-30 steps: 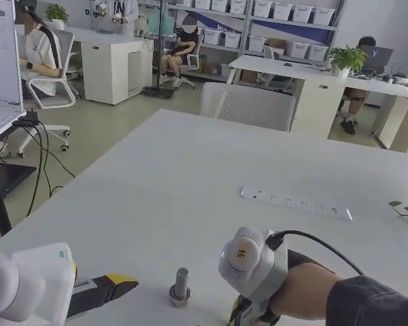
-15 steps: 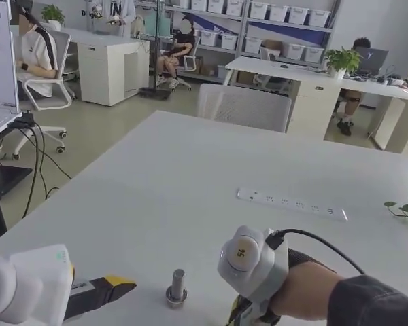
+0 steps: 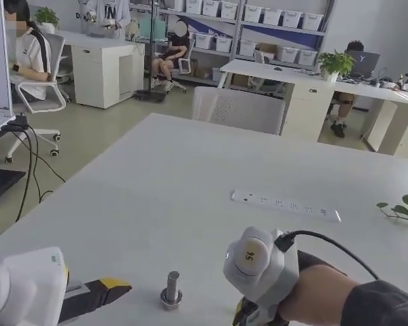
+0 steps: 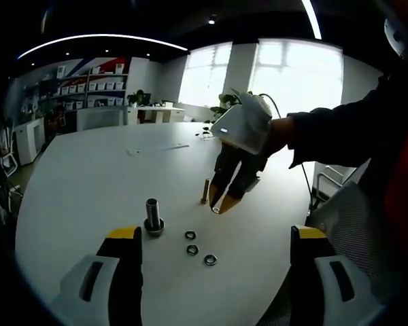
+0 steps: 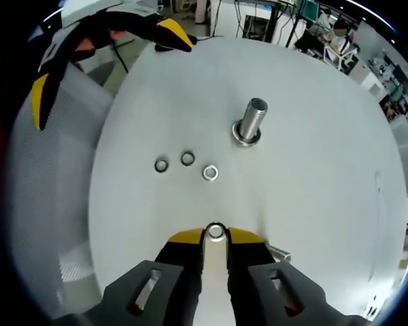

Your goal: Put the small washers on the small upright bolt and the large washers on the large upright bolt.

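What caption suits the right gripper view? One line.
Right gripper pinches a washer; three loose washers and upright bolt beyond.

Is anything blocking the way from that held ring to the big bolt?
Nothing visible: bare table lies between the washer in the right gripper and the big bolt; three loose washers sit aside.

A broad white tabletop [image 3: 190, 170] runs away toward a grey mesh chair [image 3: 238, 109] at its far edge, with a white power strip [image 3: 285, 204] lying on it. Beyond, the pale floor [image 3: 95, 136] carries white desks [image 3: 105, 64], one topped with a potted plant [image 3: 336, 62], and people sit at them on office chairs. Metal shelving [image 3: 258, 17] loaded with white bins lines the back wall. Black cables [image 3: 28, 163] hang at the left. In the left gripper view, tall windows [image 4: 285, 75] glare bright (detail outside is washed out) beneath ceiling light strips [image 4: 314, 13].
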A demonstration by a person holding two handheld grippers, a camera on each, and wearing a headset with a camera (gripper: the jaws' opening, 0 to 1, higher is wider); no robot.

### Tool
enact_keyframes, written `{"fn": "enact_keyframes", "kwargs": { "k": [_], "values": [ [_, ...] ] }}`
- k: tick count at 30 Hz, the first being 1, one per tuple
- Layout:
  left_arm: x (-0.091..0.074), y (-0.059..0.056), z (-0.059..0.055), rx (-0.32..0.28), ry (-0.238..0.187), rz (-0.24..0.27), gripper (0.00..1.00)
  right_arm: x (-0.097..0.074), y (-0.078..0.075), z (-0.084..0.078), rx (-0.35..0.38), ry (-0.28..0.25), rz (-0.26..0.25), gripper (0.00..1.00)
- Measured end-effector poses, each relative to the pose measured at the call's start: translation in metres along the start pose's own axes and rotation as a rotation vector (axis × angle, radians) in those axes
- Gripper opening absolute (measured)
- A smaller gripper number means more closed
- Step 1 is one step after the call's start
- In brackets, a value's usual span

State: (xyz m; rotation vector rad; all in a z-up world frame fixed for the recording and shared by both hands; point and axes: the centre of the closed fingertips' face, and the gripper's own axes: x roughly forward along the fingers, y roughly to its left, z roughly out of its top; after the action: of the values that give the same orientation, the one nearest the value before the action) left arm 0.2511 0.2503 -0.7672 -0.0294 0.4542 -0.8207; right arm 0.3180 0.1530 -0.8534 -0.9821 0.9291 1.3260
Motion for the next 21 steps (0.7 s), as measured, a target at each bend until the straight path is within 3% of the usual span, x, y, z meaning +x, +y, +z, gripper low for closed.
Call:
{"fn": "enact_keyframes", "kwargs": {
  "k": [12,21],
  "values": [
    [0.001,-0.002,0.0,0.004,0.0,-0.005,0.9,-0.012,0.008,-0.017,0.045,-0.009,-0.013,0.13],
    [0.001,-0.002,0.001,0.008,-0.001,-0.002,0.9,-0.027,0.001,-0.033,0.091,-0.018,-0.043,0.13]
  ]
}}
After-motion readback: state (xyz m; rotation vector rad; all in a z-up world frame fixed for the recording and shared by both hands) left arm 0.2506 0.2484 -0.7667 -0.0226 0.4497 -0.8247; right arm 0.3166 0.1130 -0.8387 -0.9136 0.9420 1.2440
